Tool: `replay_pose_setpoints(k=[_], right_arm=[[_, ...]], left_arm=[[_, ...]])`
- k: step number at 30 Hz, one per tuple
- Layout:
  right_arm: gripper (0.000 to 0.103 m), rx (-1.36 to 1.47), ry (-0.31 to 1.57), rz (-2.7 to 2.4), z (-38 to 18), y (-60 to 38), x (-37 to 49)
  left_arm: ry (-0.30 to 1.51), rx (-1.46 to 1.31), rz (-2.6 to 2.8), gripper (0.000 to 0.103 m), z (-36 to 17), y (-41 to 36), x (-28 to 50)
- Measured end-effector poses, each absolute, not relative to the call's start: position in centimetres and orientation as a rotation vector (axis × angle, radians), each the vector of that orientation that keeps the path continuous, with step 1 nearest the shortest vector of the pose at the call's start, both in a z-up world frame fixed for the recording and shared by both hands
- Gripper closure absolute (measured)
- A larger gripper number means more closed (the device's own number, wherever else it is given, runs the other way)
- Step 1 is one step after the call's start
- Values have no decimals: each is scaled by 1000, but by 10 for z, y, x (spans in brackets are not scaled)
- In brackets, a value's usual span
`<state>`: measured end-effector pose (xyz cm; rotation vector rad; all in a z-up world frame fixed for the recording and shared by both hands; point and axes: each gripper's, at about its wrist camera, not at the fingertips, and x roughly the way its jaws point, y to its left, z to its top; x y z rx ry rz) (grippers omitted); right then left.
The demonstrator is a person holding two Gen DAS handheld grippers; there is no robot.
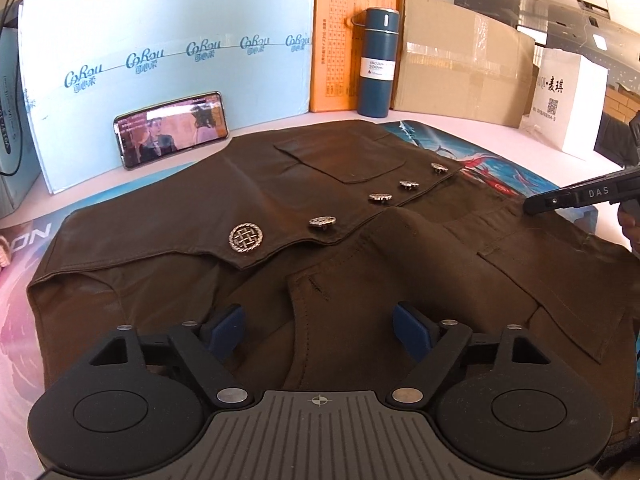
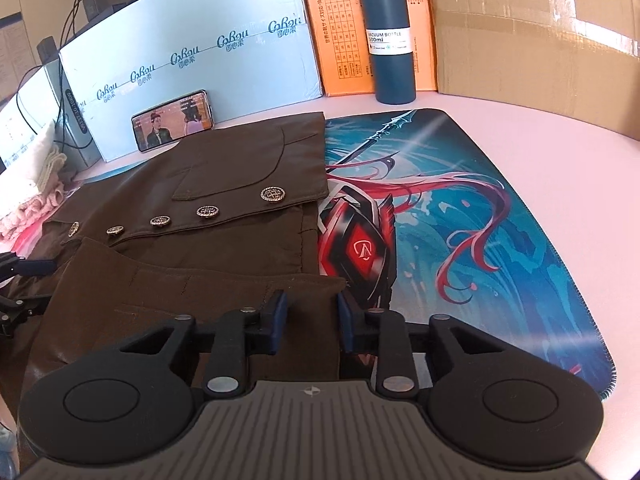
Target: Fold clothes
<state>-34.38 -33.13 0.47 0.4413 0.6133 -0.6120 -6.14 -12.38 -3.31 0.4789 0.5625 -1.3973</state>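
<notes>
Brown jacket (image 1: 320, 240) lies between the spread left tool (image 1: 318, 330); right tool (image 2: 311, 322) pinches its hem on the mat (image 2: 480, 208) near the table's (image 2: 560, 152) front edge.

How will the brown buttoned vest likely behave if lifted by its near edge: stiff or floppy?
The brown vest would probably drape and sag: its front panel already humps and creases on the desk mat. The metal buttons likely weigh down that flap a little. Its slight sheen suggests smooth fabric, so a shallow pinch by the left gripper might slip.
</notes>
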Motion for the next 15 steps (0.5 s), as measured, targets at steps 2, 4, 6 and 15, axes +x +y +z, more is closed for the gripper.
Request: replay_pose_setpoints(k=[2, 4, 6, 15], right_arm=[[93, 434, 594, -631, 6, -332, -348], [95, 429, 572, -646, 7, -331, -352], [97, 410, 543, -671, 10, -329, -355], [96, 465, 526, -670, 20, -350, -342]], left_arm=[[518, 498, -1401, 70, -31, -124, -70], [455, 507, -1381, 97, -29, -119, -78], [413, 478, -1341, 103, -25, -110, -81], [447, 341, -1206, 102, -15, -89, -66]])
